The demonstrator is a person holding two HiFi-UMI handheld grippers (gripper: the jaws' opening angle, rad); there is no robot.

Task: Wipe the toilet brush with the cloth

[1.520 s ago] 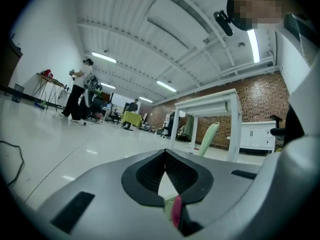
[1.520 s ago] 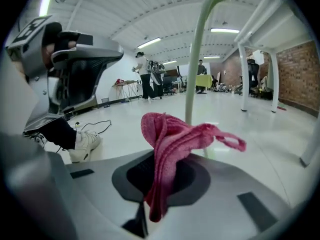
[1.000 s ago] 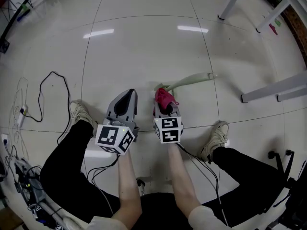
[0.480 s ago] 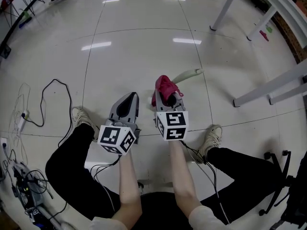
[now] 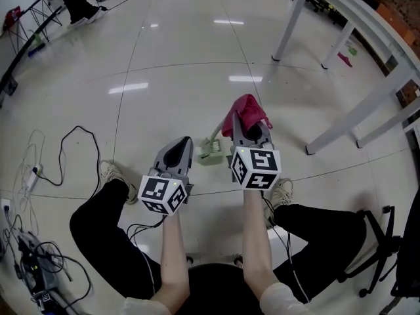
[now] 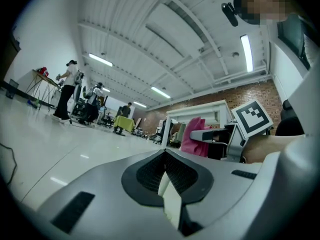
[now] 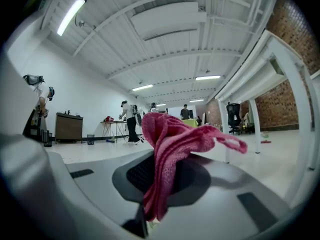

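My right gripper is shut on a pink cloth that bunches over its tips; in the right gripper view the cloth drapes out of the closed jaws. The pale green toilet brush shows just left of and below that gripper. Its thin handle runs up under the cloth, and the cloth hides where it ends. My left gripper is level beside it, shut, with nothing held. From the left gripper view I see the cloth and the right gripper's marker cube.
White table legs and a floor rail stand at the right. Cables trail over the tiled floor at the left. An office chair base is at the lower right. The person's shoes flank the grippers. People work far off.
Both grippers have risen, the right one with the cloth much more. The brush lay flat pointing right; now it shows foreshortened beside the right gripper, head downward.
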